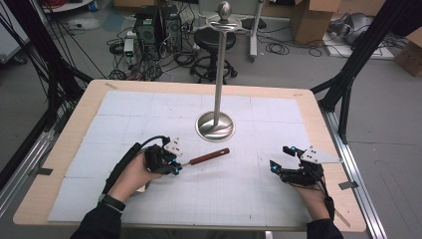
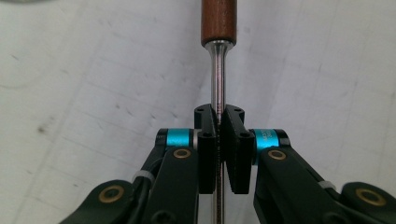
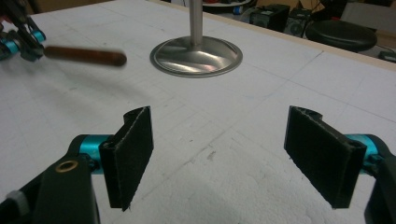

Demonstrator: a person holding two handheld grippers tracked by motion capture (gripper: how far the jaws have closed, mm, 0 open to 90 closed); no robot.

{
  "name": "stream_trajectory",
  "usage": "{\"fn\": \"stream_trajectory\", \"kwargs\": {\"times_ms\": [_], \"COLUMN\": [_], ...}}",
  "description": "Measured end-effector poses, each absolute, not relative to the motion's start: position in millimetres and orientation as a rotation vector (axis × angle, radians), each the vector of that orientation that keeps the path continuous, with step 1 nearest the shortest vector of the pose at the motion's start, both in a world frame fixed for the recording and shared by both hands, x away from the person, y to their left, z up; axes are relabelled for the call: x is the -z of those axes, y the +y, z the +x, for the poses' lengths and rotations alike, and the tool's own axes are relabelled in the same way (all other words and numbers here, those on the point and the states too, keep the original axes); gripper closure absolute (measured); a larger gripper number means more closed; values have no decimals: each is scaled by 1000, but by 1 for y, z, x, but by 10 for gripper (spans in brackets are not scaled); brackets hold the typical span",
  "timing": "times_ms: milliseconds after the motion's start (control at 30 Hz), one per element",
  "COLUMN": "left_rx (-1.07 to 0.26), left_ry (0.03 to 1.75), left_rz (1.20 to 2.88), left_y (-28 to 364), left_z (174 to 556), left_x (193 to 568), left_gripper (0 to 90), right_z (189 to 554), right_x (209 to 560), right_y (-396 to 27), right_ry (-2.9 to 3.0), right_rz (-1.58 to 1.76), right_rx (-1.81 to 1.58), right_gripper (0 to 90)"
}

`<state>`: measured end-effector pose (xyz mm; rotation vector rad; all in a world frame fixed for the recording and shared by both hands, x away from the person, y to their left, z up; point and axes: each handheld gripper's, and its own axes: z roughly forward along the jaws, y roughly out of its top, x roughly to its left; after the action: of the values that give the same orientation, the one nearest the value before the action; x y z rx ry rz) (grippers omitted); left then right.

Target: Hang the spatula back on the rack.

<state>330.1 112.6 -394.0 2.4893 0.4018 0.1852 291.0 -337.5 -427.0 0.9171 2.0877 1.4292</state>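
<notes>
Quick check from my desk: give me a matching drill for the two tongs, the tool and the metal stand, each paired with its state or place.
Things:
1. left tongs
2. right tongs
3. tool's wooden handle
4. metal stand

States or places:
A. upright, beyond the tool, at mid table
B. open, nothing between them
C. shut on the tool's metal shaft
D. sticking out toward the right tongs

Pairs: 1-C, 2-B, 3-D, 4-A
</notes>
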Motion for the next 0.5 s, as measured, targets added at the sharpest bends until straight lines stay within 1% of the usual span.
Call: {"fn": "stream_trajectory", "kwargs": {"times_ms": [267,400,500], "left_rx": [-330,-368,-399], "left_ry": [462,503,507], "left_rz": [2249,2128,2069], "left_y": [141,153,157], "left_z": [328,329,329], "left_x": [362,348,337], "left_gripper": [845,845,845], "right_z": [291,291,291], "right_x": [427,427,427], "right_y": [-337,-338,-338], "right_ry": [2088,2087,2086], "right_rz": [913,920,922], "right_rx": [-1425,-1423,-1425], "right_gripper": [235,235,236]}}
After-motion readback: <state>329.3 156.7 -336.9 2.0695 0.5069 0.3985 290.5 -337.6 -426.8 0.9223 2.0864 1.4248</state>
